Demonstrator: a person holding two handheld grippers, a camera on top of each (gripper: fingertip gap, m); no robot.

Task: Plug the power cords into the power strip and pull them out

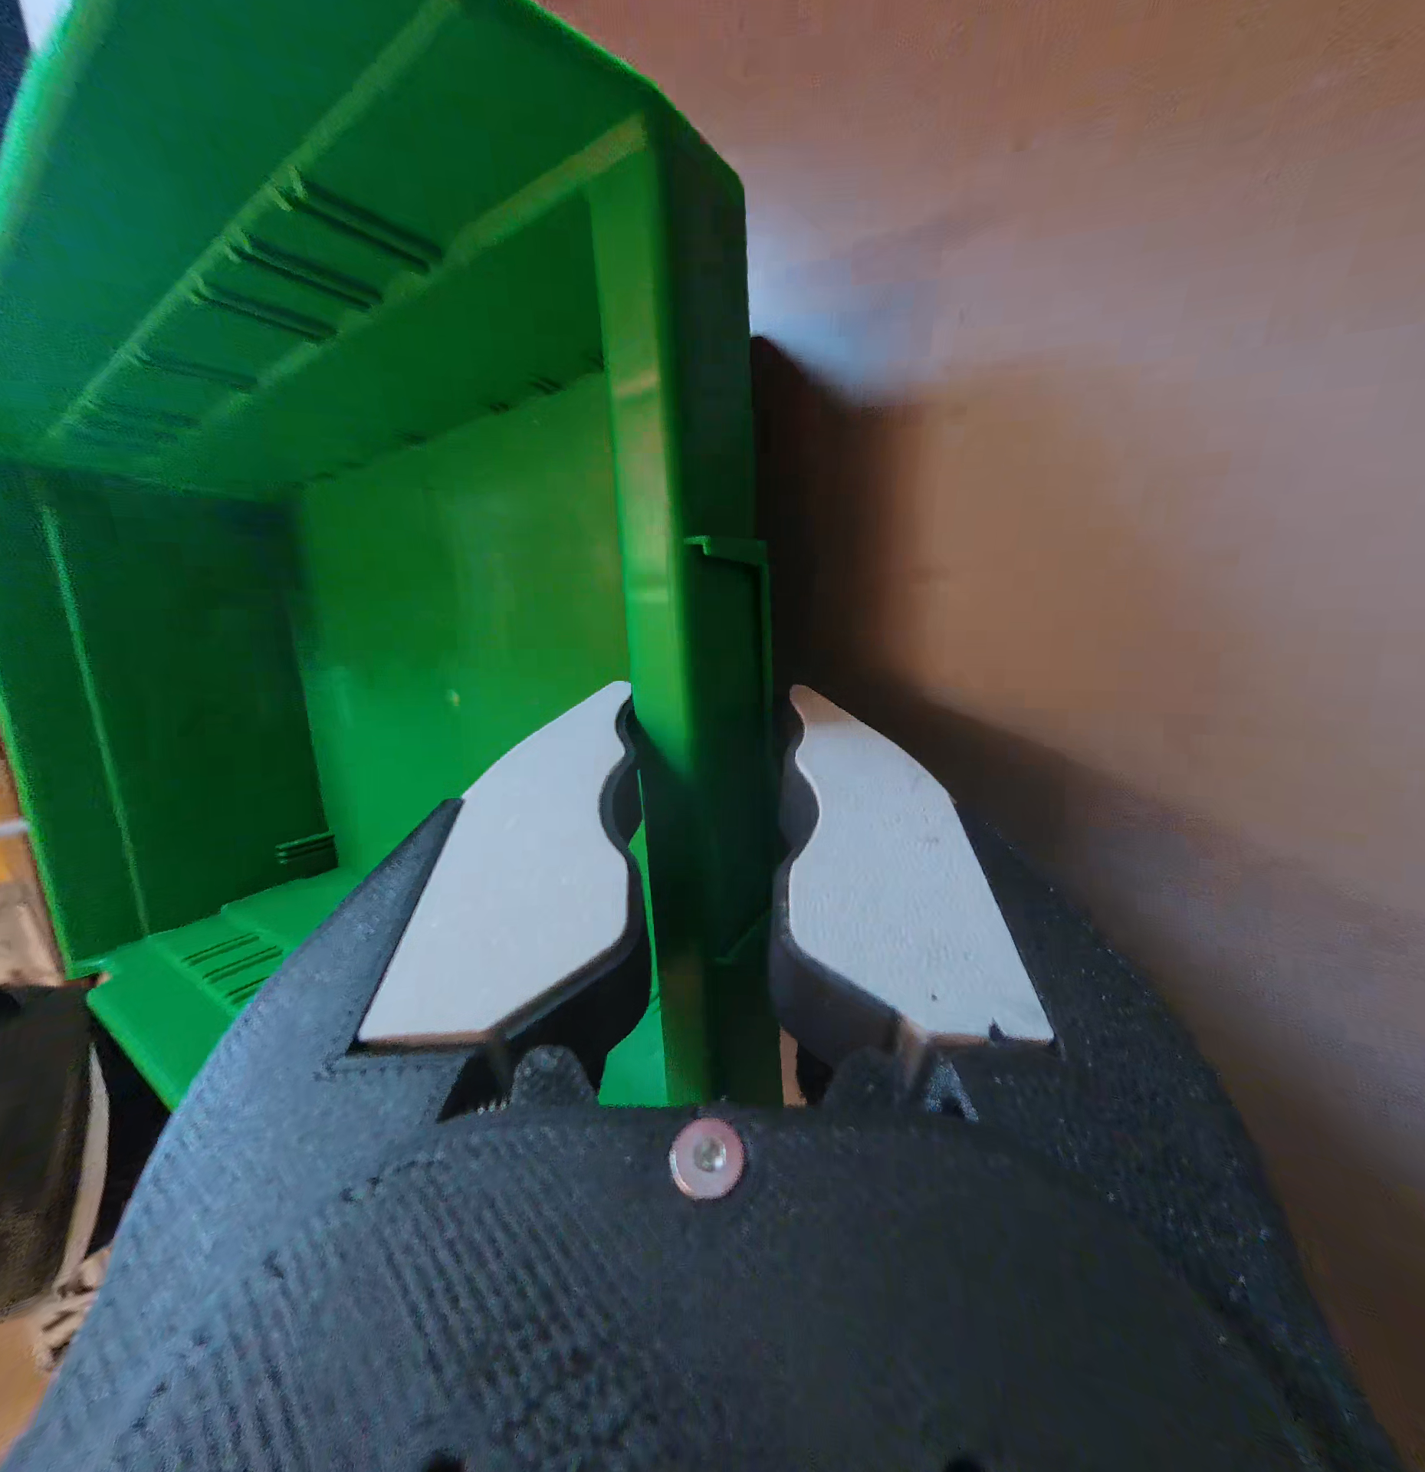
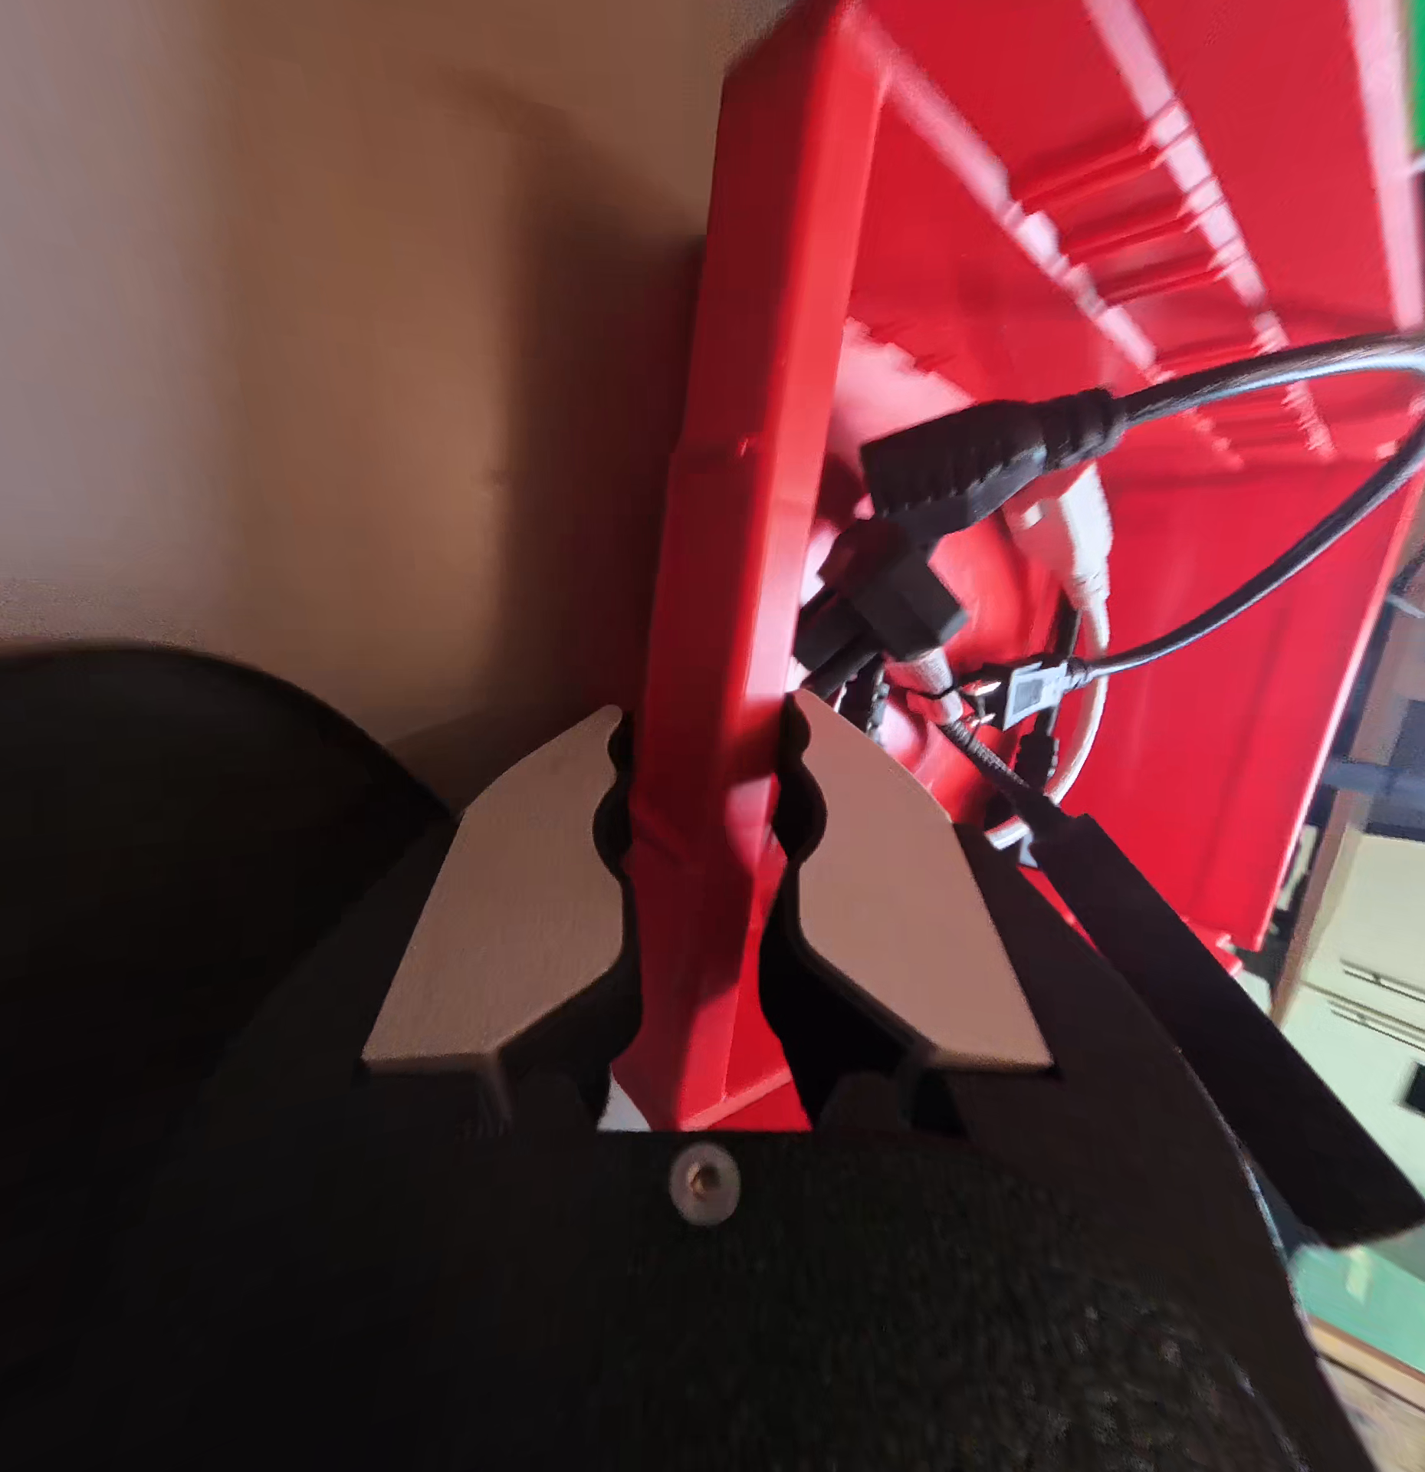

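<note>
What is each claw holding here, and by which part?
The left claw grips the green bin by its side wall rim; the right claw grips the red bin the same way.

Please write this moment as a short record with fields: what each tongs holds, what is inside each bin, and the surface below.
left tongs: shut on the rim of the green bin
green bin contents: nothing visible inside
right tongs: shut on the rim of the red bin
red bin contents: black plugs with black cords, and a white cable, tangled together
power strip: not in view
surface: brown table beside the green bin
</note>
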